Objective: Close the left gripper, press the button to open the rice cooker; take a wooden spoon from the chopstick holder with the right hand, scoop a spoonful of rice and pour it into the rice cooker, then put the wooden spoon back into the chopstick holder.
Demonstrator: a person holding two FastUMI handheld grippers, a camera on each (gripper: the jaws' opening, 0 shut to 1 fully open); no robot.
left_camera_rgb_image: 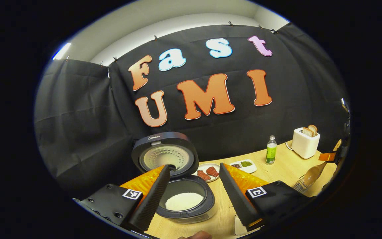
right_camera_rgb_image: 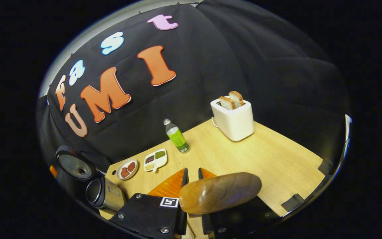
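Observation:
The rice cooker (left_camera_rgb_image: 191,202) stands with its lid (left_camera_rgb_image: 166,156) raised, and white rice (left_camera_rgb_image: 184,200) lies in its pot. My left gripper (left_camera_rgb_image: 195,166) hovers just in front of it, open, fingers wide apart with nothing between them. At the far right, the wooden spoon (left_camera_rgb_image: 313,174) hangs bowl-down over the wire chopstick holder (left_camera_rgb_image: 299,186). My right gripper (right_camera_rgb_image: 193,171) is shut on the spoon, whose rounded end (right_camera_rgb_image: 221,192) looms close to the camera. The cooker (right_camera_rgb_image: 104,196) lies at the lower left in the right gripper view.
On the wooden table (right_camera_rgb_image: 260,159) a white toaster (right_camera_rgb_image: 234,119) with two bread slices stands at the back. A green bottle (right_camera_rgb_image: 177,136), a divided dish (right_camera_rgb_image: 156,160) and a plate of red pieces (right_camera_rgb_image: 127,168) sit beside the cooker. A white object's corner (left_camera_rgb_image: 239,224) shows under my left gripper.

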